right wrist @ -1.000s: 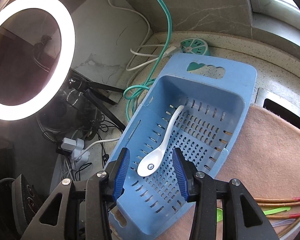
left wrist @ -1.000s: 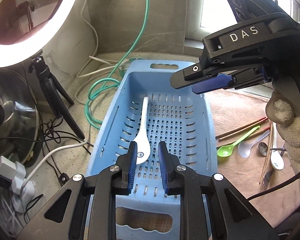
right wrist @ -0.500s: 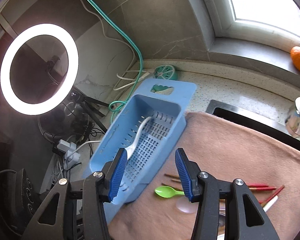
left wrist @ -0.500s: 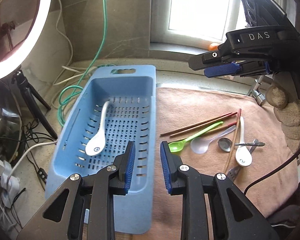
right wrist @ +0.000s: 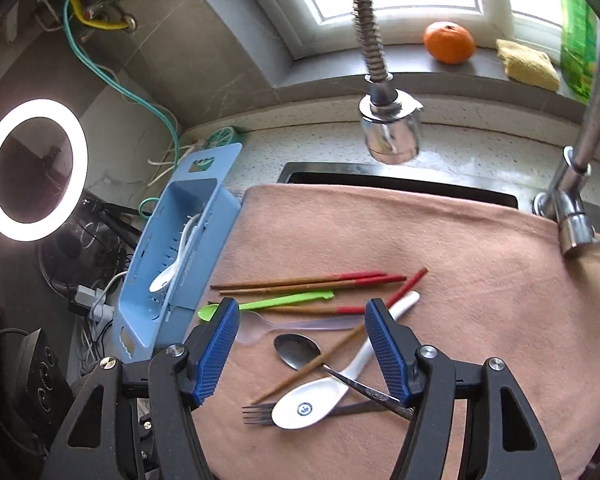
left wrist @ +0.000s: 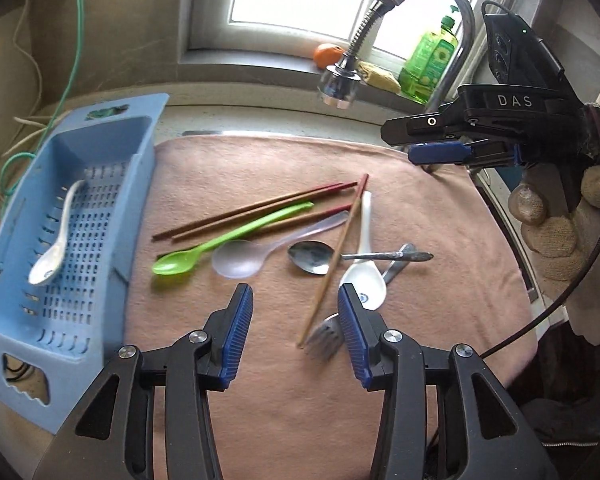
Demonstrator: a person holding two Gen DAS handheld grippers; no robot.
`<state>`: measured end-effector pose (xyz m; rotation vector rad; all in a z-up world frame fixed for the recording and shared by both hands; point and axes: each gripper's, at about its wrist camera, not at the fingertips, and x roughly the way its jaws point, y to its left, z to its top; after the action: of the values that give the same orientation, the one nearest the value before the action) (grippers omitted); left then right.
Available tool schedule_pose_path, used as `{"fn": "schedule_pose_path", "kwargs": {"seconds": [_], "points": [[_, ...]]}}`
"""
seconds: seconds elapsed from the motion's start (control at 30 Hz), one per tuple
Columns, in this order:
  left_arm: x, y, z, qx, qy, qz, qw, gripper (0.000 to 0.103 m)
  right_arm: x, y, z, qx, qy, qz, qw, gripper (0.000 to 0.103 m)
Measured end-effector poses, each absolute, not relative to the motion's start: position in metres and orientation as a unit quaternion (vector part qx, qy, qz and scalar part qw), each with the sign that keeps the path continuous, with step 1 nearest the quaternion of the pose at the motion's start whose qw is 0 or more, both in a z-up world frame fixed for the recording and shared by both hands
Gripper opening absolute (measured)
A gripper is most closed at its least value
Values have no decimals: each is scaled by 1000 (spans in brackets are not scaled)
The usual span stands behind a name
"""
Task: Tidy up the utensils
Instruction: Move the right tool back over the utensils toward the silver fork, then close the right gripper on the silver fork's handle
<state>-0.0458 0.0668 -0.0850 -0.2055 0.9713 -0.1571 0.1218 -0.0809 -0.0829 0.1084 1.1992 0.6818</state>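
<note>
Over the pink cloth (left wrist: 284, 420) that covers the surface, I am now looking down on the loose utensils instead of the blue basket (left wrist: 8, 320), which both cameras were centred on a second ago. Both tools have swung away from it toward the pile, and their jaws have just been opening with nothing between them.

I am holding the left tool (left wrist: 296, 336) half wide and empty, hovering just short of the fork (left wrist: 324, 336) and the near end of one chopstick (left wrist: 332, 264). I am holding the right tool (right wrist: 300, 352) somewhat wider, also empty, above the crossing of the metal spoon (right wrist: 296, 350), that same chopstick (right wrist: 308, 368) and the white ceramic spoon (right wrist: 316, 400).

One white ceramic spoon (left wrist: 54, 244) is already lying in the basket, bowl toward me, so I am reading that as one utensil sorted and the rest still to go. On the cloth the green plastic spoon (left wrist: 220, 242), the clear plastic spoon (left wrist: 240, 262) and the other red-tipped chopsticks (left wrist: 260, 208) are lying just beside the basket's wall.

I am judging this as the approach for the next pick. The ceramic spoon on the cloth is resting on the fork, with the metal spoon's handle and the chopstick overlapping it, so lifting any one of them risks dragging the others.
</note>
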Motion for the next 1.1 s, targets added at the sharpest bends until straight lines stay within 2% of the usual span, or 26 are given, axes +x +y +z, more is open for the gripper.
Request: {"fn": "schedule_pose_path", "kwargs": {"seconds": [0.37, 0.5, 0.63, 1.1], "points": [[-44, 33, -100, -99, 493, -113, 857, 43, 105, -126, -128, 130, 617, 310, 711, 60], [-46, 31, -104, -96, 501, -115, 852, 43, 94, -125, -146, 138, 634, 313, 694, 57], [-46, 28, -116, -74, 519, -120, 843, 43, 90, -126, -164, 154, 654, 300, 677, 46], [-41, 28, -130, -6, 537, -143, 831, 43, 93, -141, -193, 231, 663, 239, 671, 33]]}}
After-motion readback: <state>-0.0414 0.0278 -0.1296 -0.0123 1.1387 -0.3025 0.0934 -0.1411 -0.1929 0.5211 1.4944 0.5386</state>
